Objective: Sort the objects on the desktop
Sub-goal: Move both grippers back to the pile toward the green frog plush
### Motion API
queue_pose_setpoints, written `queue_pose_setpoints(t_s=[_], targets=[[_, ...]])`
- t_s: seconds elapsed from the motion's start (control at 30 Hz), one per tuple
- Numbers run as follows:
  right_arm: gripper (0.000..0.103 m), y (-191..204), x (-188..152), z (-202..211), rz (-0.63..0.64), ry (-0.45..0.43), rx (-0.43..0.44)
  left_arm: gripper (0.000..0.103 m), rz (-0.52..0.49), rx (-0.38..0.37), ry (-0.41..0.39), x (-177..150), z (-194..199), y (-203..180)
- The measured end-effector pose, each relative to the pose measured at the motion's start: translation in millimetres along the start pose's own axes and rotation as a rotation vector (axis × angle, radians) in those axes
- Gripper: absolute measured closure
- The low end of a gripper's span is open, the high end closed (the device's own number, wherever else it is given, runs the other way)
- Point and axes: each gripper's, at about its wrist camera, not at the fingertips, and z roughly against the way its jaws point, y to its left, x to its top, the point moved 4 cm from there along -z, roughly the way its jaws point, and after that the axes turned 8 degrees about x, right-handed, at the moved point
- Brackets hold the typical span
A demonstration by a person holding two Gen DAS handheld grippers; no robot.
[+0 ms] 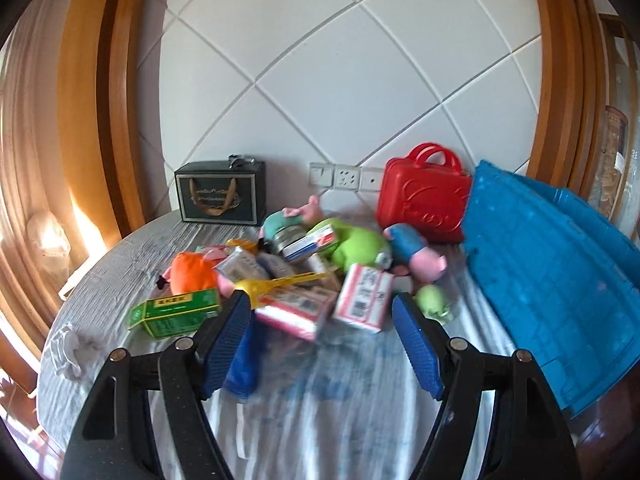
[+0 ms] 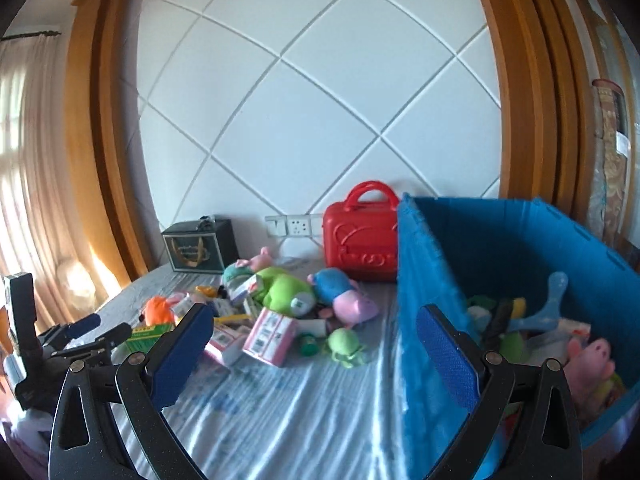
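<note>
Both empty: left gripper (image 1: 320,344) wide, right gripper (image 2: 316,360) wide. Next pick, probably blurred pink-and-white cardboard box (image 1: 362,300) at twelve o'clock, needs squaring.

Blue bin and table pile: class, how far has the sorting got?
Done: the blue bin already holds several toys. In hand: nothing; left gripper and right gripper are open and empty. Left: plush toys and cartons, such as the green carton, remain piled.
</note>
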Motion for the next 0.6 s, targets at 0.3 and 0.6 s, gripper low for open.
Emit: queue_pose_setpoints(t_s=[0.3, 0.6], targets=[[0.0, 29.0, -15.3, -76.0, -0.059, 0.17, -0.081, 0.03, 0.012, -0.018, 0.066, 2.1, -49.8, 71.3], [0.0, 14.7, -30.7, -168.1, -0.114, 0.318, -0.052, 0.03, 0.027, -0.033, 0.146, 0.9, -94.6, 79.7]])
